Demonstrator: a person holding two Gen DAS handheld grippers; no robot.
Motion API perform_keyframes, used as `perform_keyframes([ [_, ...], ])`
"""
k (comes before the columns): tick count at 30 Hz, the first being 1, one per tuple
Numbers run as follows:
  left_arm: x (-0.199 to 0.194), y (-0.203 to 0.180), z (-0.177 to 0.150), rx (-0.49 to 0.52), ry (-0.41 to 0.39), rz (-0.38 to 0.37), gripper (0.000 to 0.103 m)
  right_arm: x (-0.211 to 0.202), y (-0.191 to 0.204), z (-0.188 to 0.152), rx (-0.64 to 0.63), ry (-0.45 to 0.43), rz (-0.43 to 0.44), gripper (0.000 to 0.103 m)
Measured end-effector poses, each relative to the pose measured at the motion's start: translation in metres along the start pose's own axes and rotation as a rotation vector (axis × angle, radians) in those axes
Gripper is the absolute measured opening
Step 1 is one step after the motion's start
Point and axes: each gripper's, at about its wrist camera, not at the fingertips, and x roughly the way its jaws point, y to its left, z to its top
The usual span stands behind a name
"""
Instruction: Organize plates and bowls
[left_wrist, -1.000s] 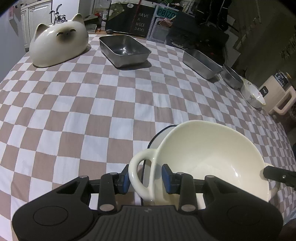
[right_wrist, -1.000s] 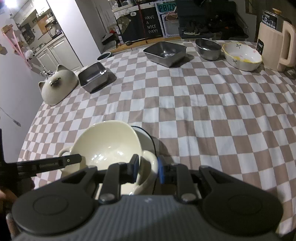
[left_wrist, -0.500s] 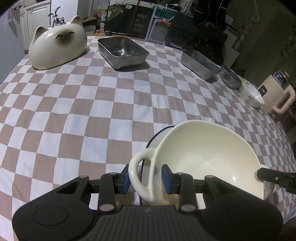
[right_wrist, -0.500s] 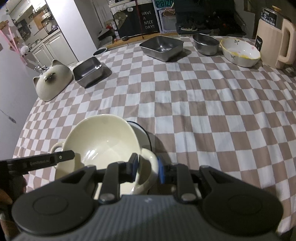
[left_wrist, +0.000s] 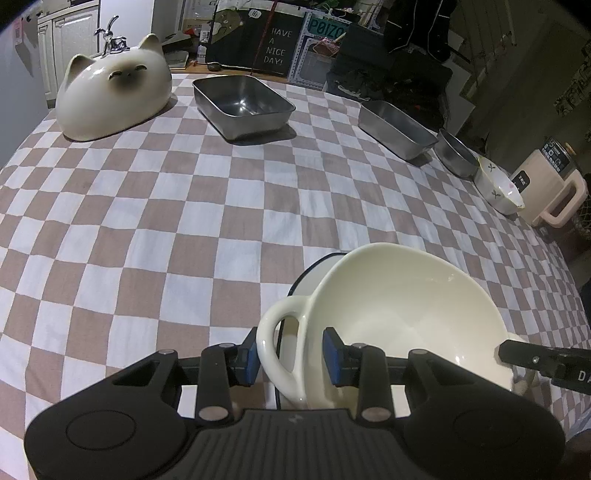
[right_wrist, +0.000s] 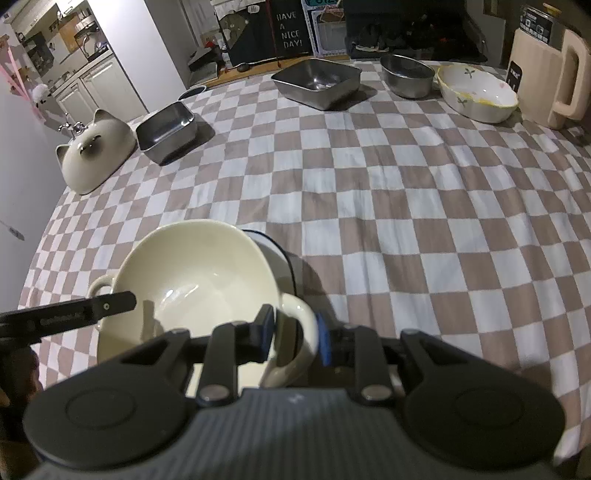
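Observation:
A cream two-handled bowl (left_wrist: 406, 306) is held between both grippers, tilted, above a white plate with a dark blue rim (left_wrist: 314, 269). My left gripper (left_wrist: 290, 356) is shut on the bowl's left handle (left_wrist: 273, 332). My right gripper (right_wrist: 295, 334) is shut on the bowl's other handle (right_wrist: 299, 325). The bowl (right_wrist: 192, 280) covers most of the plate (right_wrist: 275, 251) in the right wrist view. The right gripper's finger (left_wrist: 532, 356) shows past the bowl in the left wrist view.
On the checkered tablecloth (left_wrist: 221, 206) at the far side stand a cat-shaped ceramic dish (left_wrist: 114, 99), two steel rectangular trays (left_wrist: 243, 105) (left_wrist: 397, 127), a steel round bowl (left_wrist: 456, 155), a flowered white bowl (left_wrist: 498, 190) and a beige kettle (left_wrist: 554, 184).
Both grippers have lifted the cream bowl a little and kept hold of its handles; the views have pulled slightly up and back from the table.

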Motion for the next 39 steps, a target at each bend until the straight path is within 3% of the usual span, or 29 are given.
perform_keyframes([
  [5,-0.004,-0.003,0.001,0.021,0.006,0.005,0.035,0.012,-0.003,0.001,0.027,0.047,-0.002,0.033],
  [28,-0.003,-0.001,0.000,0.043,0.024,0.007,0.036,0.015,-0.001,0.003,0.015,0.032,0.004,0.035],
  [32,-0.004,-0.002,0.000,0.045,0.029,0.001,0.040,0.016,-0.002,0.003,0.024,0.028,0.014,0.037],
  [36,-0.003,-0.006,-0.001,0.055,0.048,-0.023,0.050,0.018,-0.003,0.003,0.030,0.031,0.026,0.053],
  [39,-0.001,-0.010,-0.002,0.080,0.060,-0.028,0.056,0.019,-0.003,0.002,0.021,0.031,0.020,0.059],
])
